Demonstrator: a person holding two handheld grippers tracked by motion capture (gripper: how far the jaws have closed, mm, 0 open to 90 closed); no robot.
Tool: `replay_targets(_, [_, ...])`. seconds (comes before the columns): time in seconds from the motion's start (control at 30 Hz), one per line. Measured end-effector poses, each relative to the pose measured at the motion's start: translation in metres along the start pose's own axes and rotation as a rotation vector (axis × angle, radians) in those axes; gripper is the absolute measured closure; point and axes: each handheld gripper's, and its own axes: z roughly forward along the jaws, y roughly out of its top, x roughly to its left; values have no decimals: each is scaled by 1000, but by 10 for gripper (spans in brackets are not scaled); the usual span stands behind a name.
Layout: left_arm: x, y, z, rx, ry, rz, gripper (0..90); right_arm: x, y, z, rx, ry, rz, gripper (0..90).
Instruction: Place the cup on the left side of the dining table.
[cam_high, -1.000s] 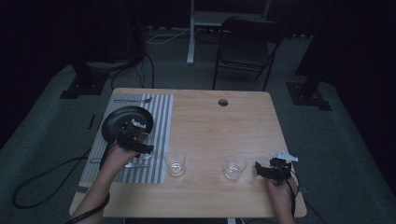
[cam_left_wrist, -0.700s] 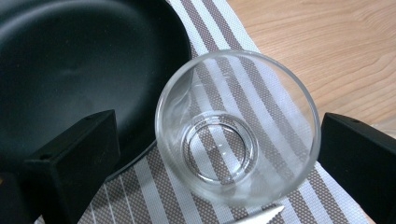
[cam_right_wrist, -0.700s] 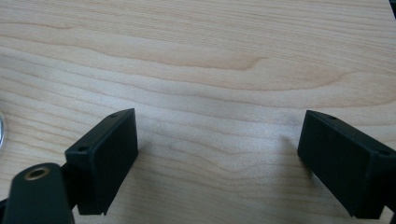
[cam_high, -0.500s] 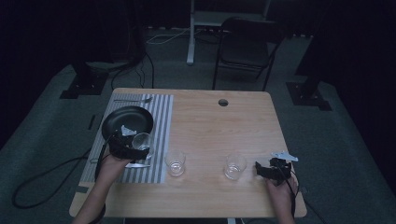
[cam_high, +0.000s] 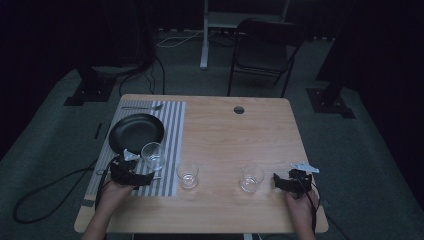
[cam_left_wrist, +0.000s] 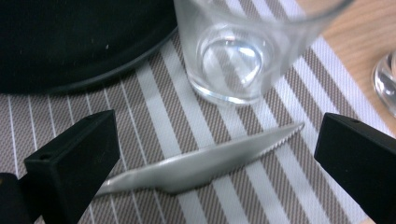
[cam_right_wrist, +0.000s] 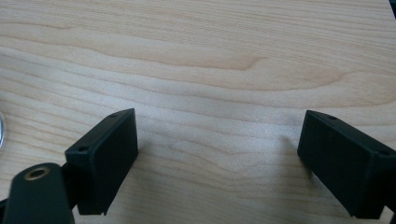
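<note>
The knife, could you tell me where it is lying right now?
In the left gripper view the knife lies flat on the striped placemat, between the open jaws of the left gripper, just short of a glass.

Dim room, grey carpet (cam_high: 45, 150), folding chair (cam_high: 260, 47), wooden table (cam_high: 235, 135)

The knife (cam_left_wrist: 201, 163) handle — hidden behind the left jaw.

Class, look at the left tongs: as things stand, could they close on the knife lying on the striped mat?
Probably yes. The left tongs stand open with the knife flat between the jaws, nothing over it. The glass stands just beyond, apart from the blade.
</note>
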Motion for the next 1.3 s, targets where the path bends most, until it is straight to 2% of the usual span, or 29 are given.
replay_targets(0.1, [0, -5, -2, -4, 6, 2, 6, 0, 0, 0, 0, 0, 0, 117])
replay_targets(0.13, [2, -14, -5, -15, 27, -15, 6, 0, 0, 0, 0, 0, 0, 117])
replay_targets(0.17, [2, -14, -5, -15, 27, -15, 6, 0, 0, 0, 0, 0, 0, 117])
replay_targets(0.23, [4, -24, -7, -17, 34, -44, 6, 0, 0, 0, 1, 0, 2, 117])
replay_targets(0.3, [6, -30, -7, -16, 43, -51, 6, 0, 0, 0, 1, 0, 2, 118])
replay_targets(0.37, [7, -36, -7, -11, 74, -50, 6, 0, 0, 0, 1, 0, 2, 117])
replay_targets(0.57, [15, -51, -9, -27, 106, -91, 6, 0, 0, 0, 1, 0, 2, 117])
replay_targets(0.7, [18, -59, -8, -27, 128, -115, 6, 0, 0, 0, 1, 0, 2, 117])
replay_targets(0.83, [21, -66, -9, -48, 160, -141, 6, 0, 0, 0, 1, 0, 2, 118])
replay_targets(1.0, [23, -72, -9, -53, 174, -159, 6, 0, 0, 0, 1, 0, 2, 117])
replay_targets(1.07, [24, -76, -11, -93, 211, -178, 6, 0, 0, 0, 1, 0, 2, 117])
replay_targets(1.13, [27, -78, -14, -106, 230, -199, 7, 0, 0, 0, 1, 0, 2, 117])
replay_targets(1.3, [35, -82, -13, -101, 232, -230, 7, 0, 0, 0, 1, 0, 2, 117])
